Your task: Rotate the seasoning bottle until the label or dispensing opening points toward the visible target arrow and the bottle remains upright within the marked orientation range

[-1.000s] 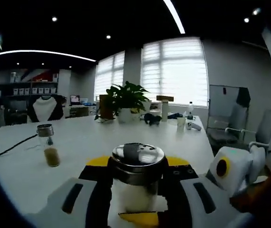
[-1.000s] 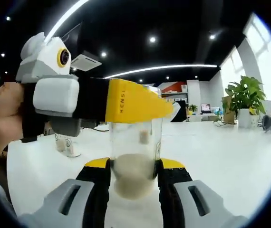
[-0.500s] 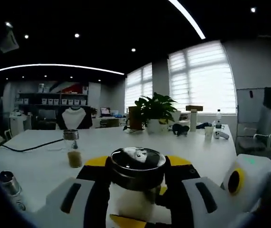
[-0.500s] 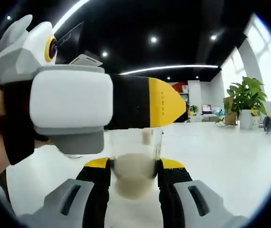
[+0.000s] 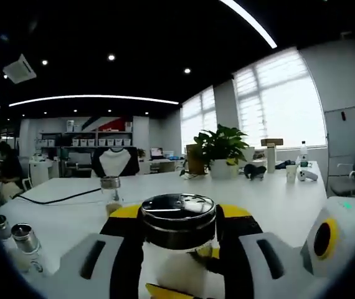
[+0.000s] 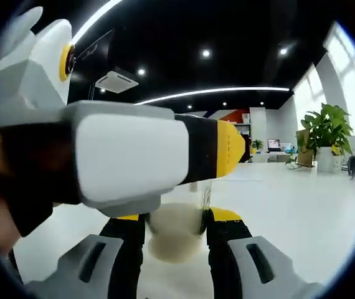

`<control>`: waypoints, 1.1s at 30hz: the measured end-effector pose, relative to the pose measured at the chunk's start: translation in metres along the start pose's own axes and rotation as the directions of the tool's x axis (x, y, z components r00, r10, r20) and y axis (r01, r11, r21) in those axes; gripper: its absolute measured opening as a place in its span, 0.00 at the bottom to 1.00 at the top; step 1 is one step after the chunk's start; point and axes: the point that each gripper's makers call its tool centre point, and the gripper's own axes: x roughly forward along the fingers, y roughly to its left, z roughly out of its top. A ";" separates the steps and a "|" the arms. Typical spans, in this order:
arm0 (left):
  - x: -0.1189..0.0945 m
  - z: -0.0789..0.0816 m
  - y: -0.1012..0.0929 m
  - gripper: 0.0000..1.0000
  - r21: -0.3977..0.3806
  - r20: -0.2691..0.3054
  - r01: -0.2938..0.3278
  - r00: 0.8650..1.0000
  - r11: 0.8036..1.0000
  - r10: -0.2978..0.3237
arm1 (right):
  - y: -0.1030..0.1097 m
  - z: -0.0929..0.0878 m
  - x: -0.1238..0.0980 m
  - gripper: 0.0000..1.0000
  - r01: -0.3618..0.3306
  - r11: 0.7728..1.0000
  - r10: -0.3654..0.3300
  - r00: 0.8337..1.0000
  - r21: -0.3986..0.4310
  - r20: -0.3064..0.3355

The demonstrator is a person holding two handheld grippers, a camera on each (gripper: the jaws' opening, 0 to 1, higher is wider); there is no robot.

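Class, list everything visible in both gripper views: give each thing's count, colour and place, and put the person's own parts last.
Glass seasoning bottle with chrome lid: one, clear, pale contents, held between both grippers.
Small glass jar: one, brownish contents, standing on table behind.
Metal-capped bottles: two, silver tops, table's left edge.
Black cable: one, across table.
Potted plant: one, green, far end of table.
White table: one, beneath everything.
Left hand-held gripper: grey, yellow tips, around bottle.
Right hand-held gripper: same colours, around bottle's base.

A potted plant (image 5: 225, 149), small jars (image 5: 27, 244) and a black cable (image 5: 53, 199) sit on the white table (image 5: 289, 202).
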 end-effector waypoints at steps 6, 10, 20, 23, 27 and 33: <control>0.006 -0.004 -0.004 0.45 -0.009 -0.029 0.069 0.997 0.998 -0.069 | -0.005 -0.002 -0.002 0.37 0.000 1.000 0.000 1.000 0.014 -0.008; 0.009 -0.002 -0.012 0.45 0.001 -0.035 0.172 0.984 0.985 -0.172 | -0.007 0.003 -0.005 0.37 -0.009 1.000 0.009 1.000 0.025 0.008; 0.004 -0.007 -0.021 0.45 0.054 -0.079 0.354 0.934 0.934 -0.349 | -0.005 0.006 -0.006 0.37 -0.076 0.997 0.076 0.997 0.034 -0.006; 0.001 -0.009 -0.024 0.45 0.065 -0.084 0.409 0.911 0.910 -0.403 | -0.003 0.006 -0.007 0.37 -0.087 0.996 0.087 0.996 0.035 -0.002; -0.007 -0.008 -0.031 0.45 0.096 -0.108 0.499 0.865 0.861 -0.489 | 0.000 0.009 -0.007 0.38 -0.103 0.994 0.103 0.995 0.031 0.005; -0.016 -0.001 -0.034 0.45 0.069 -0.099 0.599 0.800 0.798 -0.592 | 0.007 0.014 -0.008 0.38 -0.145 0.987 0.143 0.989 0.071 0.030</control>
